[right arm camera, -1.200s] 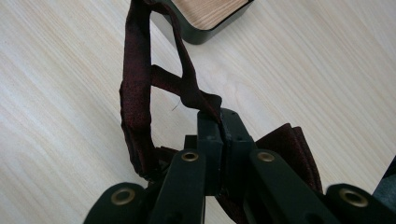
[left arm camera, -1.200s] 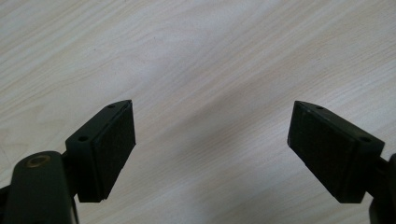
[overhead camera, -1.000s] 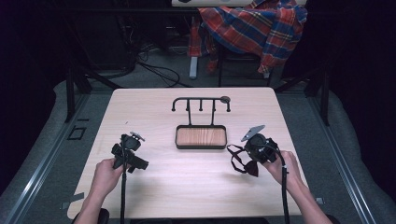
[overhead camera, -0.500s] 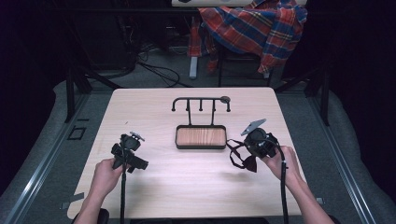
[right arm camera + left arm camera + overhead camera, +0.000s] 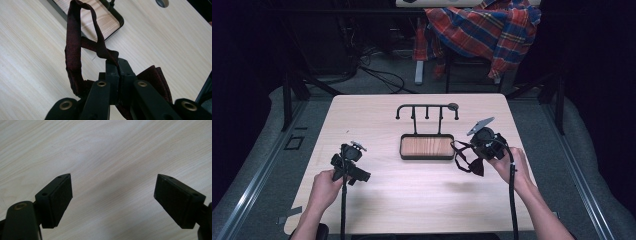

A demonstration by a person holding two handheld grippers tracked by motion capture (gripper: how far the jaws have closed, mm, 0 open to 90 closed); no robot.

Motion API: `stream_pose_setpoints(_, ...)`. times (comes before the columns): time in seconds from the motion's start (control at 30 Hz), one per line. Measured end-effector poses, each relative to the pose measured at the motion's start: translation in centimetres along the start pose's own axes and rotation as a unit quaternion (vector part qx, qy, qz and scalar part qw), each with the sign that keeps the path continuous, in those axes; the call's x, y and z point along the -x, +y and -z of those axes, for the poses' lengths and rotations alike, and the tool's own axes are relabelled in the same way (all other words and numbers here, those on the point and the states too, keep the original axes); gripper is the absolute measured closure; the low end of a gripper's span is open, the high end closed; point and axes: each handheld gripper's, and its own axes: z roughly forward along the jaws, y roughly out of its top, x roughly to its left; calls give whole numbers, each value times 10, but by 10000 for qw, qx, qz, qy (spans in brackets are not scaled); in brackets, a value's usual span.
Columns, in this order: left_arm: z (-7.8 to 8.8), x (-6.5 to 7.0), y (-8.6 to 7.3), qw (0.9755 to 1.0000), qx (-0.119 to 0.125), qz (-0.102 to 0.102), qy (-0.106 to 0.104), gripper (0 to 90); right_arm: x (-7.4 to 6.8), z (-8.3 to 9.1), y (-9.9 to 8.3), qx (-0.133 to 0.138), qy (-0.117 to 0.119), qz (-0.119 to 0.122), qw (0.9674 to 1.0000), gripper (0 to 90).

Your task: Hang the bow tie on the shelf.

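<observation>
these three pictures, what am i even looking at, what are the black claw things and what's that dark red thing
A person sits at a wooden table holding a hand-held two-jaw gripper in each hand. One picture looks down from above; the other two come from cameras riding on each gripper. The left gripper has its jaws wide apart, with bare table between them. The right gripper is shut on a dark red bow tie, its strap loop hanging free. Mid-table stands a small black rack with hooks over a wood-lined tray. A plaid shirt is draped behind.

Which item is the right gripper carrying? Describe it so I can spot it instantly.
On the wooden table, look right of the black hook stand's tray. The right gripper is clamped on a dark maroon bow tie, its strap forming a loop: the only fabric item on the table.
</observation>
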Motion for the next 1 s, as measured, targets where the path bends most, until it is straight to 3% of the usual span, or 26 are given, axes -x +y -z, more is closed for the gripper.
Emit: stream_pose_setpoints(1.0,-1,1,1,10000,-13,-12,8,154,19,14,44,336,-186,-74,9992,882)
